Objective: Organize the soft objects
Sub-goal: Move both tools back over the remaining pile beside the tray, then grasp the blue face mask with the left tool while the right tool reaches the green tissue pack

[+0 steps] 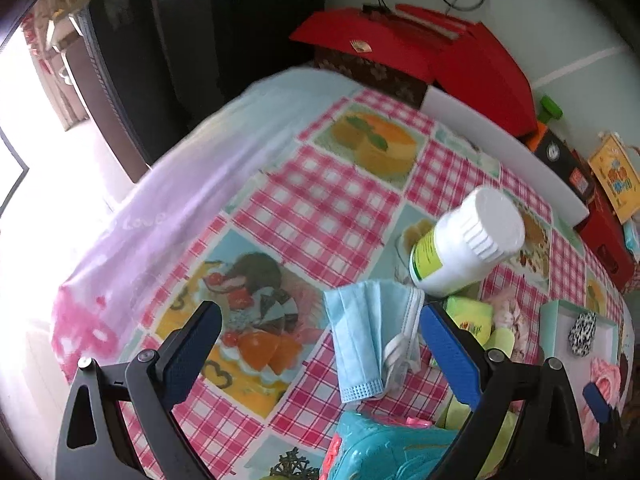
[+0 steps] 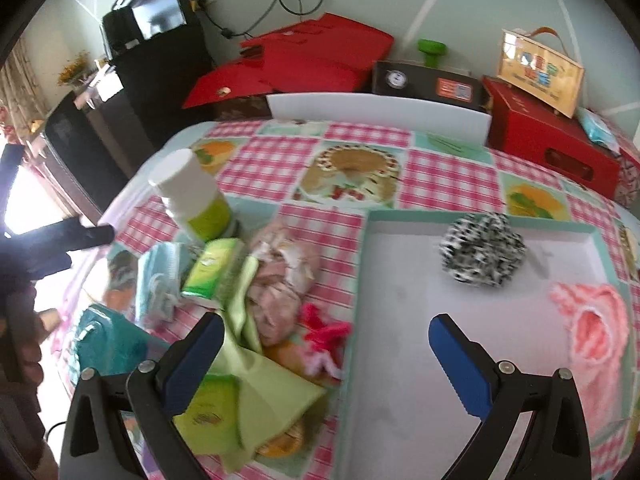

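My left gripper (image 1: 320, 322) is open and empty above the tablecloth, with a folded blue face mask (image 1: 370, 336) between its fingers. My right gripper (image 2: 326, 336) is open and empty, straddling the left rim of a teal-edged white tray (image 2: 400, 360). The tray holds a black-and-white scrunchie (image 2: 482, 252) and a pink knitted cloth (image 2: 592, 332). Left of the tray lie a pale pink fabric bundle (image 2: 280, 280), a green cloth (image 2: 272, 396), a pink ribbon piece (image 2: 326, 334), green tissue packs (image 2: 214, 268) and the mask (image 2: 156, 280).
A white bottle with a green label (image 1: 460, 248) stands by the pile, also in the right wrist view (image 2: 196, 196). A teal plastic toy (image 1: 384, 452) sits at the near edge. Red boxes (image 2: 552, 140) and a white board (image 2: 376, 110) line the back. The table drops off at left.
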A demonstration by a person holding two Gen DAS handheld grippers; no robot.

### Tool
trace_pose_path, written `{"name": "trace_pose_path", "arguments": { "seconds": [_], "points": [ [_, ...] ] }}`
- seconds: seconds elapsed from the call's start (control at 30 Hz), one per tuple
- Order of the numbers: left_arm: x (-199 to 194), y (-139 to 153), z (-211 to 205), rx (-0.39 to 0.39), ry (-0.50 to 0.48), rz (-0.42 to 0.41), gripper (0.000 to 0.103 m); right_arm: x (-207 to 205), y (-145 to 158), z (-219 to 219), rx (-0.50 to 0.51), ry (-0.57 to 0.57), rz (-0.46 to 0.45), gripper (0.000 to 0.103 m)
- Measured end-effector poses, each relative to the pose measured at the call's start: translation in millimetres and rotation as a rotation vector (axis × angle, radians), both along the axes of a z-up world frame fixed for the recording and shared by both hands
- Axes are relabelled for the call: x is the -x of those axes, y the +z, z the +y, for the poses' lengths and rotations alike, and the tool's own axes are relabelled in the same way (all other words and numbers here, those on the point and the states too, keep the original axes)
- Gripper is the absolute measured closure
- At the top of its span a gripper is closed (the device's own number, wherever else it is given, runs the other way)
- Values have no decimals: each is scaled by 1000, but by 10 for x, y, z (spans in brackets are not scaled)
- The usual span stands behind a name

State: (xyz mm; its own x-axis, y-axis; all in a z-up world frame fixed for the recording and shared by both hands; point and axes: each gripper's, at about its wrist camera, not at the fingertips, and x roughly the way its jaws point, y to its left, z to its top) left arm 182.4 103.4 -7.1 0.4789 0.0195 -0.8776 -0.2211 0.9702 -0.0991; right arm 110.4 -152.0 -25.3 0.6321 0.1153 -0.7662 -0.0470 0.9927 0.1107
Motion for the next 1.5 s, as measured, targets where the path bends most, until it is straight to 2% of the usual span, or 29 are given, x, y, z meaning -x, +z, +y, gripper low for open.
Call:
{"name": "trace_pose_path", "arguments": {
  "seconds": [0.27,0.47,0.67,0.83,0.93,1.1,1.3,1.43,1.5],
  "points": [
    [-76,-155,50,85,-53,45,4,-92,-50,225,-29,82,-6,0],
    [-139,-293,189,144,-47,80,4,-138,-108,303,-23,106,21,0],
    [-207,-473,320,203,-44,119,4,-274,-66,323,-105,131,55,0],
    [-264,-575,315,221,-74,147,4,-484,-39,342,-192,160,125,0],
    [-300,-573,298,248,-95,135,4,-601,1,400,-155,176,165,0],
    [-345,-594,227,251,-128,136,4,-780,4,508,-166,239,268,0],
    [-424,-629,96,246,-159,132,4,-936,29,741,-30,291,338,0],
    [-406,-617,65,239,-182,125,5,-1020,20,809,-1,310,391,0],
    [-406,-612,24,240,-203,119,9,-1047,12,826,7,313,413,0]
  ]
}}
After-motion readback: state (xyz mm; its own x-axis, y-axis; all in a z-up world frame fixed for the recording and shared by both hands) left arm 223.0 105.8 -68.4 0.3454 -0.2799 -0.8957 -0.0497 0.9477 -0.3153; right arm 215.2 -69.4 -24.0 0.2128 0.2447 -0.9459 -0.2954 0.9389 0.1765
